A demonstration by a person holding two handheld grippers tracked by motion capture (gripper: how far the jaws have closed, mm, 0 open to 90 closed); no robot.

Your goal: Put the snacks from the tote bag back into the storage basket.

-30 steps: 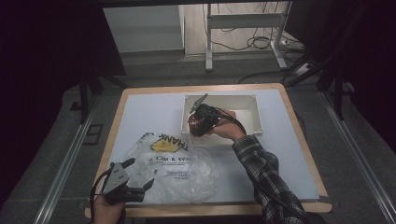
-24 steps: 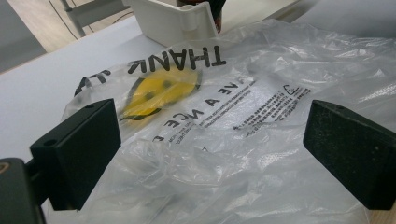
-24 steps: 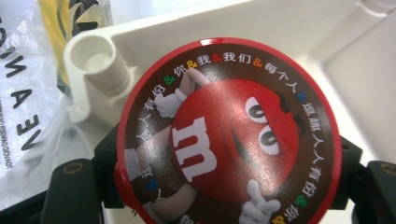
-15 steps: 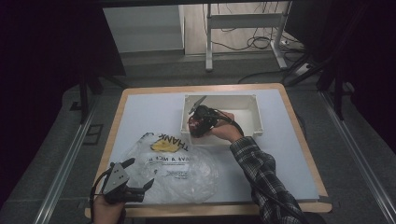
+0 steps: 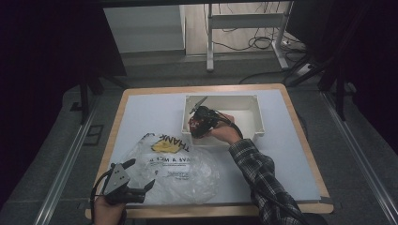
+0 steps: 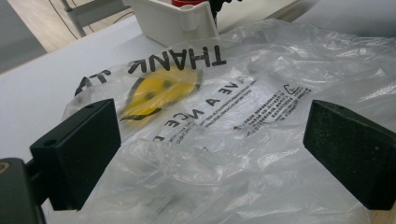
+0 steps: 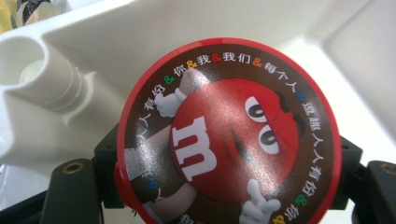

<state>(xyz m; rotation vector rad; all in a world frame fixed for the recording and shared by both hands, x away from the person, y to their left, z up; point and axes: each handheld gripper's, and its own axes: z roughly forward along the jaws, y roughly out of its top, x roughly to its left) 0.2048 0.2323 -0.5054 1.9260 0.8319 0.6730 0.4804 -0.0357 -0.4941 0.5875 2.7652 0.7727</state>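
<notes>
Gripping a round red candy tub (image 7: 229, 135) by its sides, my right tongs (image 5: 196, 123) sit inside the white bin (image 5: 248, 104) at its near-left corner; the tub's lid faces the right gripper view. My left tongs (image 5: 141, 176) rest at the bench's (image 5: 145, 110) near-left edge, jaws spread wide and clasping nothing, over the clear plastic bag (image 6: 261, 135) lying flat just beside the bin.

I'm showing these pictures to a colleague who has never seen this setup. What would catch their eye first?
Probably the red round candy container with its cartoon face, clamped in the right tongs inside the white bin at the table's far side. Next comes the crinkled clear plastic bag with a yellow smiley and black lettering, spread flat on the near side. The left tongs hang open at its near left edge.
</notes>
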